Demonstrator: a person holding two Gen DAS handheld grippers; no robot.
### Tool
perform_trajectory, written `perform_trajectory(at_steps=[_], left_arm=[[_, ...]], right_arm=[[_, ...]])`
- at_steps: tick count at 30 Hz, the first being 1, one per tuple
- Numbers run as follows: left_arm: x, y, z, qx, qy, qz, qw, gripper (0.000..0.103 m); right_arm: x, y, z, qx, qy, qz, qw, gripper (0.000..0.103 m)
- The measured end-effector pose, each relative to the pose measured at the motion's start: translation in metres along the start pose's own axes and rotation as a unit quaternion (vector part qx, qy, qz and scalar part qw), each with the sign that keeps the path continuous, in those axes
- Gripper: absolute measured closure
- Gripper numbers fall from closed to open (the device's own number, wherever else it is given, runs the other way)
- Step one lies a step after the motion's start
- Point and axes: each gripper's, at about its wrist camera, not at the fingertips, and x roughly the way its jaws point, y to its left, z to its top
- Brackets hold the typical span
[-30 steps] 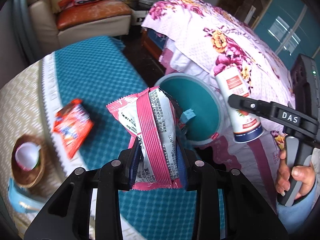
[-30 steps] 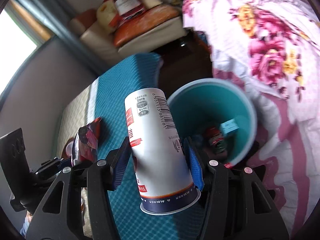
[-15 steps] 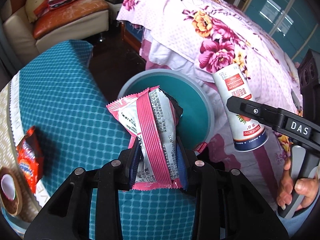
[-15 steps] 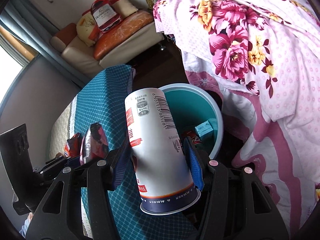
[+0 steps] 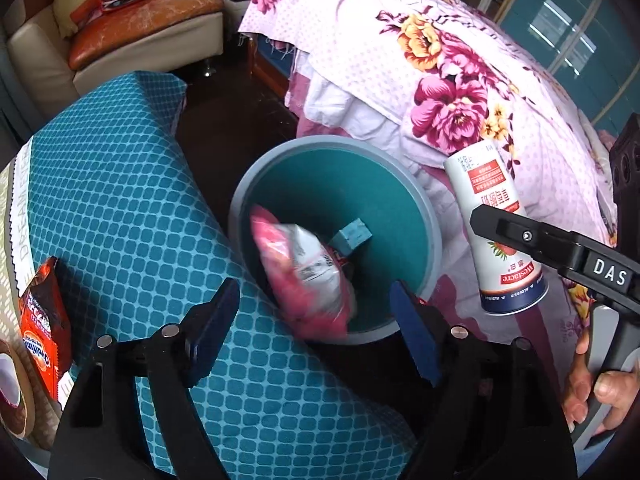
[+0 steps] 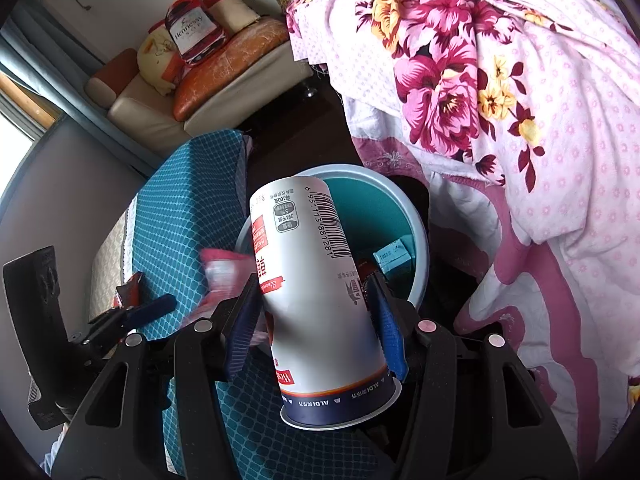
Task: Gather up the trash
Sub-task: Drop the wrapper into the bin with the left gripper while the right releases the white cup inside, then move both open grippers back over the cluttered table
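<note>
My left gripper (image 5: 316,324) is open and empty above the near rim of a teal bin (image 5: 434,236). A pink and white snack packet (image 5: 308,276) is blurred in mid-fall inside the bin, beside a small teal box (image 5: 352,236). My right gripper (image 6: 316,320) is shut on a white paper cup (image 6: 316,280), held upside down above the bin (image 6: 420,236). The cup also shows in the left wrist view (image 5: 496,228), to the right of the bin. The falling packet shows blurred in the right wrist view (image 6: 220,276).
A teal-covered table (image 5: 120,208) lies left of the bin. An orange snack packet (image 5: 42,320) and a small wooden bowl (image 5: 12,388) lie at its left. A flowered bed cover (image 5: 440,80) is to the right. A sofa (image 5: 140,28) stands at the back.
My left gripper has opened and let go of the pink packet, which now drops into the bin. The right gripper still holds the cup above the bin.
</note>
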Motion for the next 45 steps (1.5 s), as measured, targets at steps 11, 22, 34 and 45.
perform_trajectory(at_steps=[11, 22, 34, 45], left_arm=[[-0.022, 0.021, -0.018, -0.028, -0.006, -0.001, 0.9996, 0.024], [-0.035, 0.038, -0.037, -0.044, -0.004, -0.012, 0.9989, 0.023], [-0.054, 0.057, -0.056, -0.073, -0.009, -0.023, 0.997, 0.023], [-0.103, 0.083, -0.102, -0.088, -0.032, 0.001, 0.9956, 0.023]], right_arm=[[0.012, 0.014, 0.001, -0.012, 0.014, -0.008, 1.0, 0.051], [0.024, 0.032, 0.0, -0.026, 0.031, -0.022, 0.999, 0.05], [0.024, 0.057, -0.007, -0.033, 0.039, -0.025, 0.998, 0.029], [0.006, 0.1, -0.037, -0.075, 0.053, -0.012, 0.996, 0.027]])
